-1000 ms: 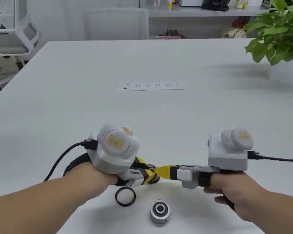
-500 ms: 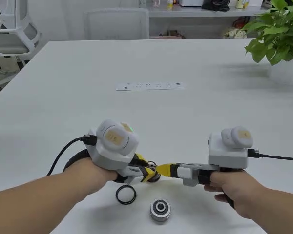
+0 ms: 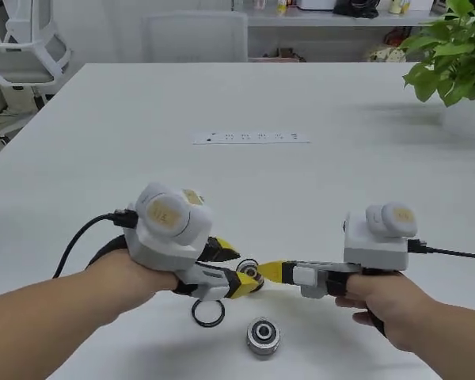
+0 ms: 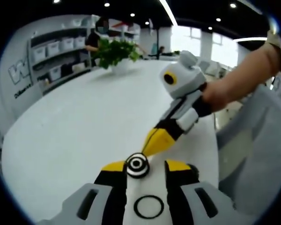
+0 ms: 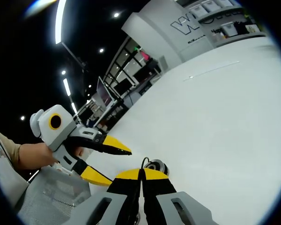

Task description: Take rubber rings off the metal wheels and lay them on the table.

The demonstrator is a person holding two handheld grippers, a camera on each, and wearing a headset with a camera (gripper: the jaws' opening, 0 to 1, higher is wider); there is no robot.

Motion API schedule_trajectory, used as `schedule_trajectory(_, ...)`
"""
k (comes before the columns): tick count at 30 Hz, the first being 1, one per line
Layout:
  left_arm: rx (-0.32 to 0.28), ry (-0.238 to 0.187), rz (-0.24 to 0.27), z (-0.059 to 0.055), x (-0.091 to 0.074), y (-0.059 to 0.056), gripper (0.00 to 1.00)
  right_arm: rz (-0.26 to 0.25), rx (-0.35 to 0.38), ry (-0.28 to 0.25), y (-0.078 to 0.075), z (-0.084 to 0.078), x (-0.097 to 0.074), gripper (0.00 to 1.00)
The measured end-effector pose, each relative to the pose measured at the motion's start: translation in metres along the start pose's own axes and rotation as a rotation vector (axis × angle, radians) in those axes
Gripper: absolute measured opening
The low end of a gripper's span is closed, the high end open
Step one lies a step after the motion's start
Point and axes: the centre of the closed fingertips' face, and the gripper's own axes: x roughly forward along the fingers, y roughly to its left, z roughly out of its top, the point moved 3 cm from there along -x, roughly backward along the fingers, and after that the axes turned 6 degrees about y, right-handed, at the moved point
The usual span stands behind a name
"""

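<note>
Left tongs (image 4: 146,167) spread wide around the metal wheel (image 4: 137,166). Right tongs (image 5: 141,173) pressed together, apparently pinching its rubber ring (image 5: 143,161). A loose ring (image 3: 208,313) lies near on the tabletop (image 3: 301,103).

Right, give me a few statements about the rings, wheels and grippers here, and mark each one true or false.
1. A loose rubber ring lies flat on the table. True.
2. The right gripper has its jaws wide open. False: its jaws are shut together.
3. A metal wheel lies on the table beside the loose rubber ring, clear of both grippers. True.
4. The plant stands at the table's left edge in the head view. False: it stands at the far right.
5. The left gripper has its jaws apart, with a second wheel between the tips. True.
</note>
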Motion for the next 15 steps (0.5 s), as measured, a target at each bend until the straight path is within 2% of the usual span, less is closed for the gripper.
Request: schedule_trajectory(15,-0.032,-0.036,0.004,-0.004,-0.033,-0.002,0.46,0.018,-0.008,-0.001,0.006,0.004,0.0,0.0)
